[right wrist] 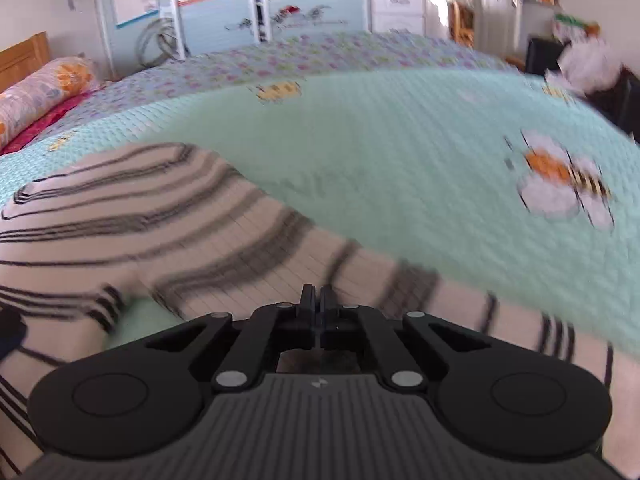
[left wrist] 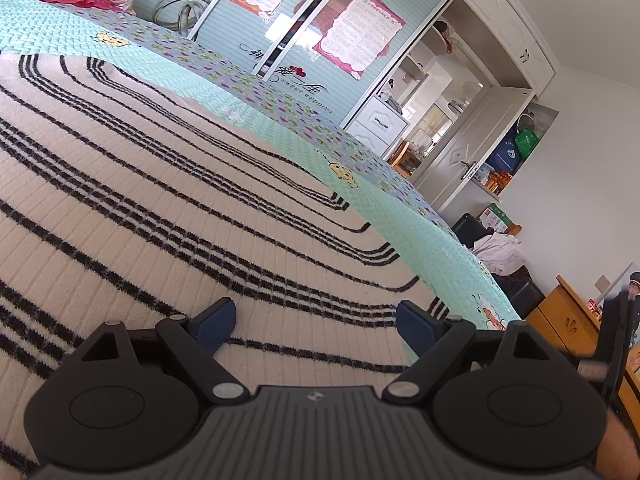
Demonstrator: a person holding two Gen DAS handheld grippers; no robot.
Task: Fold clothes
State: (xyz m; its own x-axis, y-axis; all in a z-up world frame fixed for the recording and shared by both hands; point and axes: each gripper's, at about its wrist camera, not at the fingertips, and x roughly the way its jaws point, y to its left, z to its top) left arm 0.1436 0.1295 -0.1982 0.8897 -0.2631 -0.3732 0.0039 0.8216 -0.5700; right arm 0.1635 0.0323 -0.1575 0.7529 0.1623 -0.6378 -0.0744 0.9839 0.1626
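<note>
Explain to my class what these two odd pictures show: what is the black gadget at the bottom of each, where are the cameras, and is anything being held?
Each picture comes from a camera mounted on a hand-held two-finger gripper, looking along its fingers. The left gripper is open, just above a cream sweater with black stripes spread on a green quilted bedspread. The right gripper is shut, over the same sweater; whether it pinches any cloth is unclear.
</note>
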